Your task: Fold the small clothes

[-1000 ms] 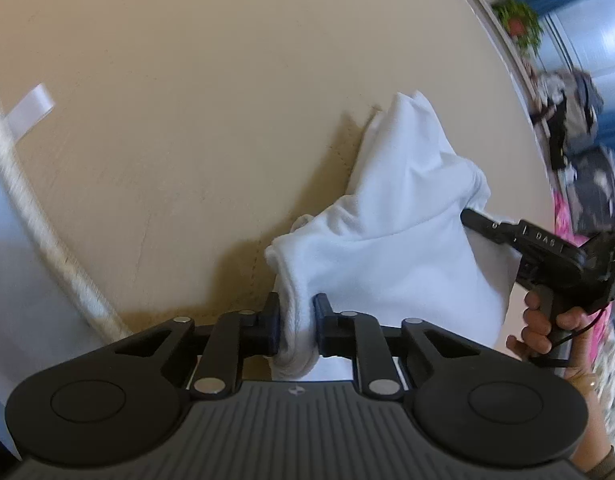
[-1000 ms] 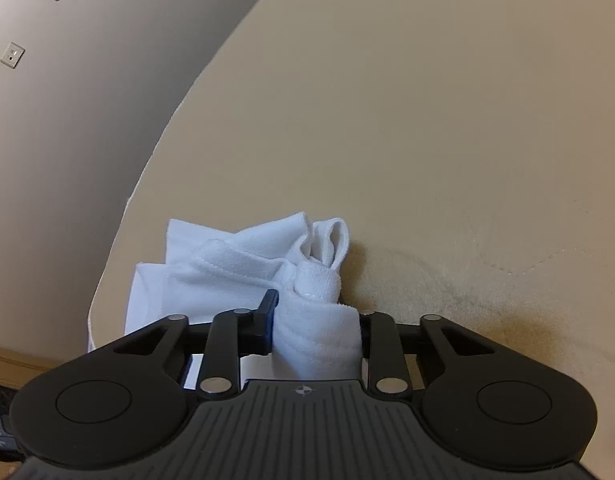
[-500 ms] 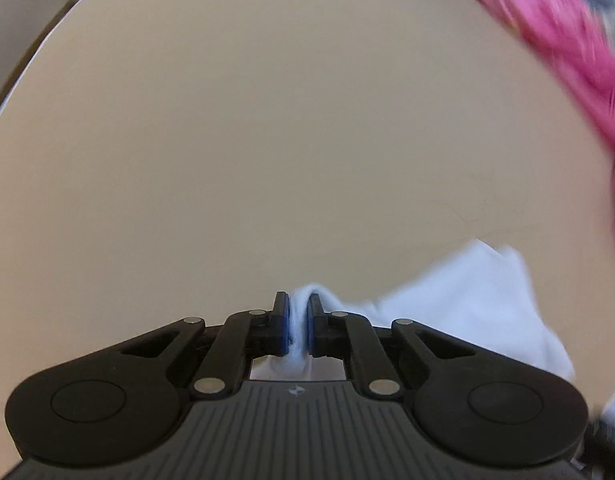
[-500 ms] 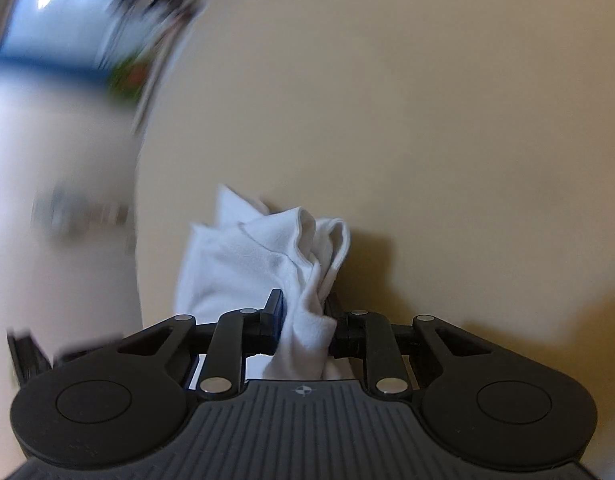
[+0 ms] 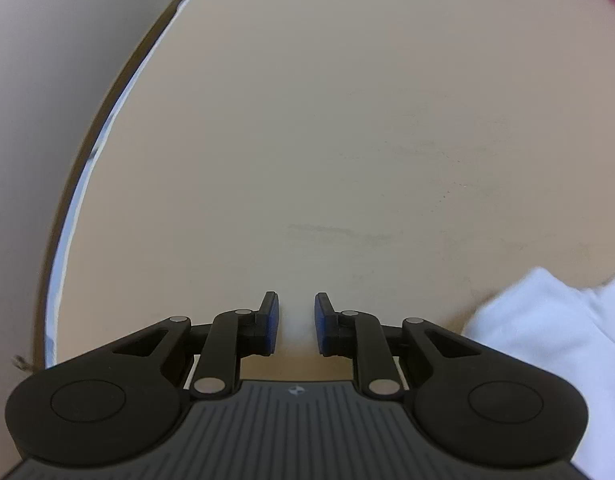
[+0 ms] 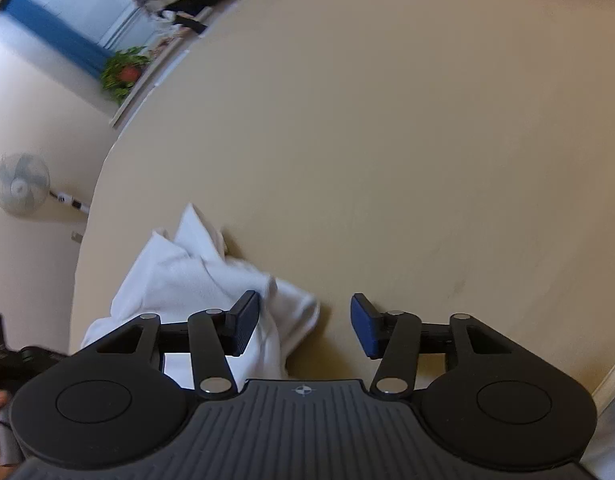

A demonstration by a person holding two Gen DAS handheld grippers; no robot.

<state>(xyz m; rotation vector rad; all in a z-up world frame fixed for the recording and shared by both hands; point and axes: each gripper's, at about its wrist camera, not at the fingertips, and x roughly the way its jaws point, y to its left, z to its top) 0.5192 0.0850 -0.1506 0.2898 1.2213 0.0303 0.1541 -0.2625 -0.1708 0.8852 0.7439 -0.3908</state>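
left gripper (image 5: 295,322) jaws narrowly parted; right gripper (image 6: 305,326) jaws wide

The cloth (image 6: 195,280) lies on the table (image 6: 387,140), near its left edge in the right wrist view. The right gripper (image 6: 305,322) hangs just over the cloth's right end, w/ one finger above it (contact unclear). The left gripper (image 5: 295,320) sits left of the cloth (image 5: 547,320), apart. A fan (image 6: 21,190) and a plant (image 6: 123,72) stand beyond the table's left edge.

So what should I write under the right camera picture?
Open right claw over the white cloth on the tan table.
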